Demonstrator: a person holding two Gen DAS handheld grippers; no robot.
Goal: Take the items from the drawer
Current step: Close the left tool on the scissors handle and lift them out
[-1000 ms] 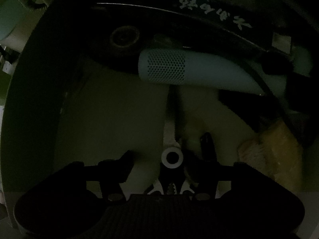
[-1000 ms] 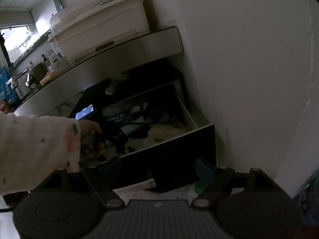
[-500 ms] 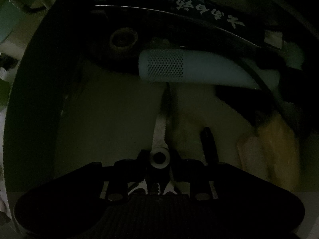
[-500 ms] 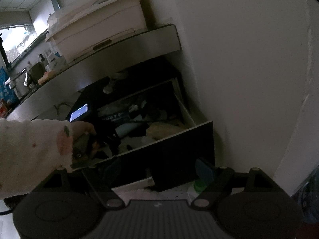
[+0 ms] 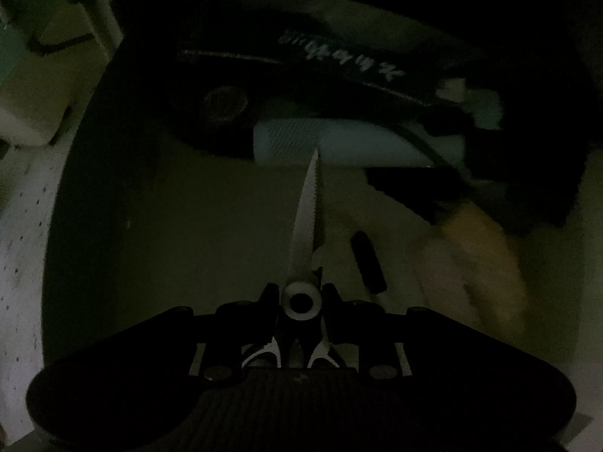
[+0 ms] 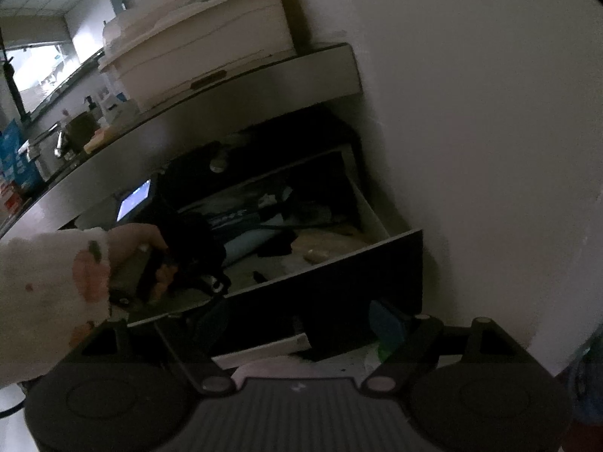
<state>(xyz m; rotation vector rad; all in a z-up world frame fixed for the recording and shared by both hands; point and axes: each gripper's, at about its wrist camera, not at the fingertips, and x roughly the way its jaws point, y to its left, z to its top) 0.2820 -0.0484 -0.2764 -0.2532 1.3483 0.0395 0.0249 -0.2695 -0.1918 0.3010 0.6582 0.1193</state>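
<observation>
White wall [image 6: 471, 113], dim counter [image 6: 264, 79], window [image 6: 37, 67]

We saw the open drawer [image 6: 371, 218], its pale floor [image 5: 196, 233] holding a small black rod [image 5: 367, 261] right of the jaws and a perforated pale-blue device [image 5: 339, 147] ahead.

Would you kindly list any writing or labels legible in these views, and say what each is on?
Nothing reads clearly.
White characters on the flat black package in the drawer: upside down, too blurred.
Print on the blue carton on the counter: too small.
Small lit screen: illegible.
</observation>
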